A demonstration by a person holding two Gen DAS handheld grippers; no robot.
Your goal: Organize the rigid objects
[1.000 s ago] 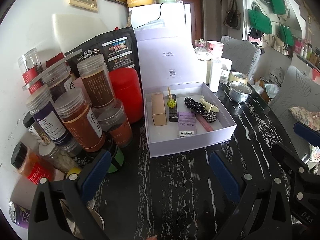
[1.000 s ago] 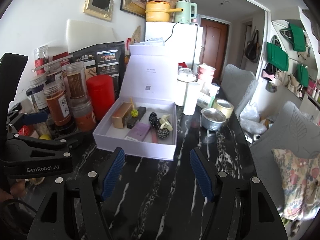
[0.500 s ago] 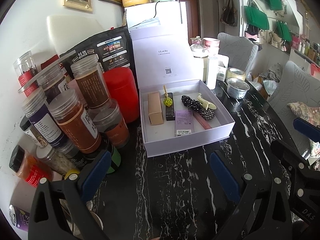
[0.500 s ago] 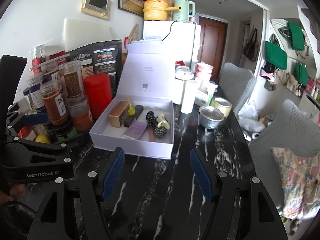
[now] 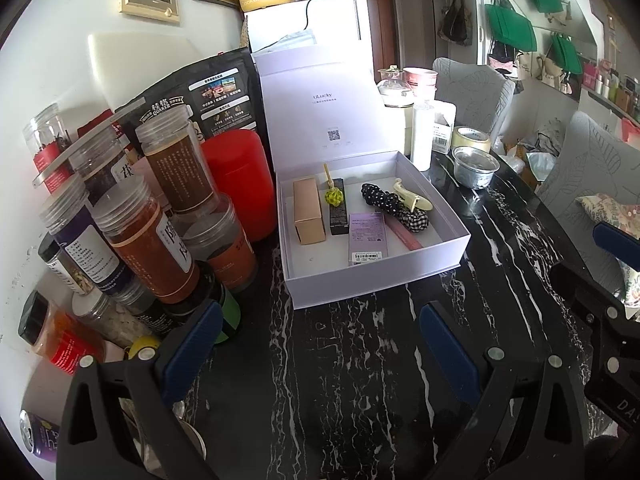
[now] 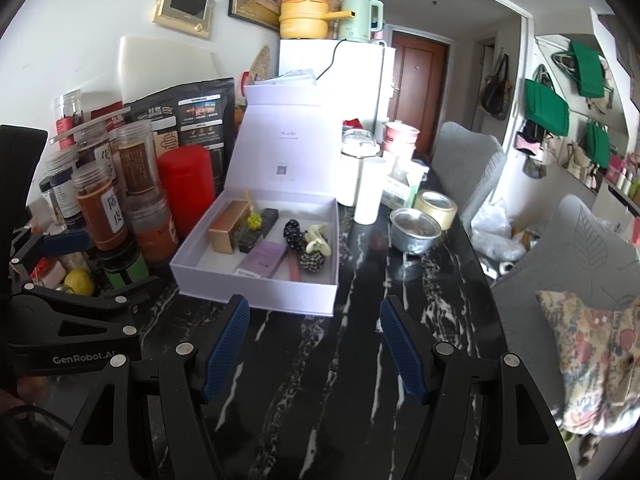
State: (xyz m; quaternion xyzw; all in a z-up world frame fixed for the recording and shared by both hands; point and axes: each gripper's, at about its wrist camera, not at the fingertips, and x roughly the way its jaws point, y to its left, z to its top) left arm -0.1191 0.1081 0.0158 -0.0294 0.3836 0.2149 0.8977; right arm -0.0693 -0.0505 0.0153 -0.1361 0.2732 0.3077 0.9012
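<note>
An open lavender box (image 5: 376,280) (image 6: 256,292) stands on the black marble table, its lid propped upright behind it. Inside lie a tan carton (image 5: 307,212) (image 6: 228,226), a black bar with a yellow-green ball on a stick (image 5: 335,198) (image 6: 254,222), a purple card box (image 5: 366,236) (image 6: 266,258), a pink stick, black scrunchies (image 5: 394,206) (image 6: 300,240) and a cream hair clip (image 5: 412,198) (image 6: 318,240). My left gripper (image 5: 320,330) is open and empty in front of the box. My right gripper (image 6: 314,334) is open and empty too, just short of the box's near wall.
Several plastic spice jars (image 5: 152,240) (image 6: 100,208) and a red canister (image 5: 236,184) (image 6: 186,188) crowd the table's left side by the wall. A metal cup (image 5: 476,168) (image 6: 414,228), a tape roll (image 5: 472,138) (image 6: 436,204) and white bottles stand right of the box. Grey chairs (image 6: 464,172) flank the table.
The left wrist view has shifted a little, so the box and jars sit slightly lower and further left in it. The right gripper has kept still. Both jaws stand as before.
</note>
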